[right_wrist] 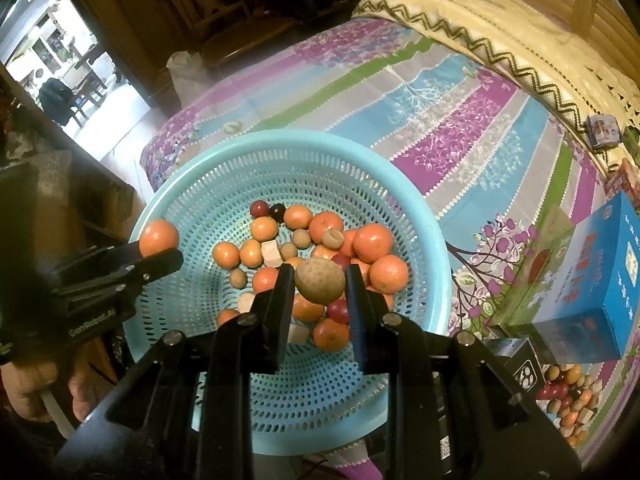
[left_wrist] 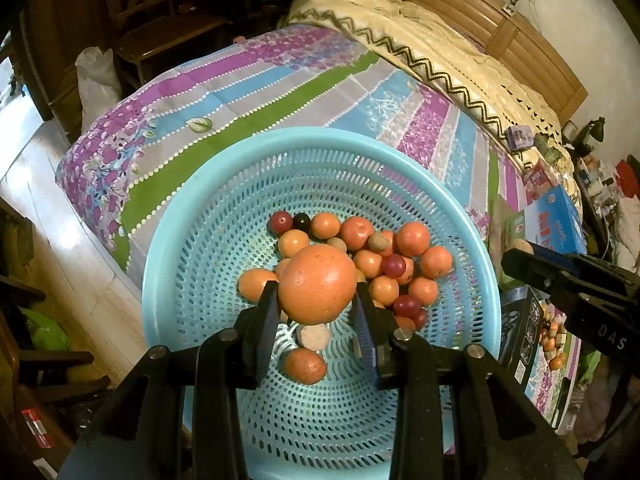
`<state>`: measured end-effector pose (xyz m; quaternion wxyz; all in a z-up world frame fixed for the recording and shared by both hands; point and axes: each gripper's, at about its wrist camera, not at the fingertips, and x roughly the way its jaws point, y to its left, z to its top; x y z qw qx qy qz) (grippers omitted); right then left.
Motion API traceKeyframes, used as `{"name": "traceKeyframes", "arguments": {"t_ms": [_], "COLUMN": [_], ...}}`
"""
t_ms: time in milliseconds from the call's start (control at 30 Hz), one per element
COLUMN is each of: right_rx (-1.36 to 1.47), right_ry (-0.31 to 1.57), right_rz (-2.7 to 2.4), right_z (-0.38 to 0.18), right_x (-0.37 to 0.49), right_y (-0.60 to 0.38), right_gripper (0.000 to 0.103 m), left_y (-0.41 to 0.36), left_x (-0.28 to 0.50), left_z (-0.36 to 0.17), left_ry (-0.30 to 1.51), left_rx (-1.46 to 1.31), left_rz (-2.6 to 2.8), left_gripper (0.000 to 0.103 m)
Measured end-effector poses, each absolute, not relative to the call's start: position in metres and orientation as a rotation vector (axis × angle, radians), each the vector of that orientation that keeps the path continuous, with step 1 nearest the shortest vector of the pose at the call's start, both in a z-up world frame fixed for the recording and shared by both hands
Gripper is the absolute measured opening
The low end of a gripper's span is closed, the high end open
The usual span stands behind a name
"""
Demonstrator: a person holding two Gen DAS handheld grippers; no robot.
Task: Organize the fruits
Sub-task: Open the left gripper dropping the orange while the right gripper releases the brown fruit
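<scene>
Striped bedspread [right_wrist: 460, 128], left hand-held gripper [right_wrist: 160, 254] marked "GenRobot.AI" grasping orange [left_wrist: 317, 284], right hand-held gripper [right_wrist: 320, 280] grasping brown fruit [right_wrist: 320, 282]

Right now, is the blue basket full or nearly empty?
Partly filled: fruit covers only the bottom of the blue basket; its holed walls are bare.

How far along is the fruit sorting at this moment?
Nothing looks sorted yet. In hand: left gripper holds an orange, right gripper a brown round fruit. Left: most fruit still mixed in the blue basket.
</scene>
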<state>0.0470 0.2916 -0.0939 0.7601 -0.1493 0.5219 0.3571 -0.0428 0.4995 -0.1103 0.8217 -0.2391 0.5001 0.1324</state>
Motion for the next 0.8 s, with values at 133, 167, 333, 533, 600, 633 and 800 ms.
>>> {"name": "traceKeyframes", "arguments": {"t_ms": [133,167,333,533,600,633,800], "right_rx": [-0.322,-0.323,-0.324,-0.322,-0.324,-0.324,-0.317], "right_ry": [1.137,1.135,1.141,1.144,1.144,1.144,1.149], "right_rz": [0.781,0.781,0.787,0.791,0.793,0.797,0.805], "right_z": [-0.094,-0.096,-0.1,-0.103,-0.103,-0.103,-0.104], "right_x": [0.047,0.047,0.047,0.048,0.048,0.048,0.05], "right_y": [0.292,0.292,0.291,0.291,0.291,0.292,0.29], "right_gripper": [0.026,0.026,0.026,0.026,0.027,0.027,0.028], "left_y": [0.498,0.497,0.496,0.498,0.497,0.497,0.498], "left_x": [-0.041,-0.04,-0.038,-0.037,-0.036,-0.035,-0.033], "left_z": [-0.113,-0.114,-0.119,-0.122,-0.123,-0.124,-0.127], "left_ry": [1.068,1.069,1.079,1.087,1.09,1.092,1.109], "left_rx": [-0.508,-0.508,-0.506,-0.506,-0.507,-0.507,-0.512], "left_rz": [0.28,0.281,0.285,0.282,0.282,0.283,0.286], "left_gripper": [0.037,0.037,0.037,0.037,0.037,0.037,0.045]}}
